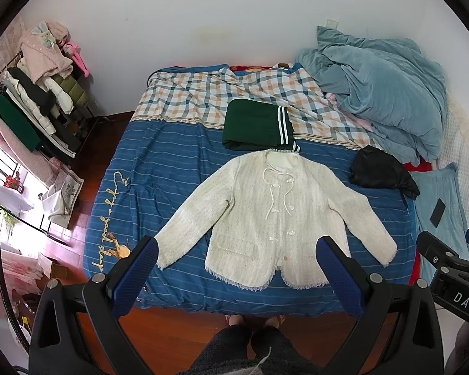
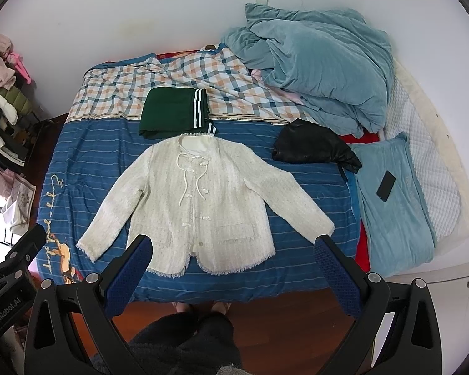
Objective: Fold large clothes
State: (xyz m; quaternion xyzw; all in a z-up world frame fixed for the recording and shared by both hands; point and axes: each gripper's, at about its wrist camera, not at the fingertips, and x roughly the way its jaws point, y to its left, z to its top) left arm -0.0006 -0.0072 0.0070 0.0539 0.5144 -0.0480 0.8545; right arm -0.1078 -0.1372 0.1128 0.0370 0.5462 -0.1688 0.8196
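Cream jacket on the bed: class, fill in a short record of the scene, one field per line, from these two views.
Garment: cream jacket, spread flat, front up, sleeves out
Surface: blue striped bedsheet
Beyond collar: folded green garment
To its right: black garment
Left gripper: open, empty, above bed
Right gripper: open, empty
Folding: not begun

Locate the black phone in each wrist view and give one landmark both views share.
Left wrist: the black phone lies at the far right edge, on the pale blue pillow.
Right wrist: the phone sits right of centre, on the same pillow.
Shared landmark: the cream jacket spread flat on the blue bedspread.
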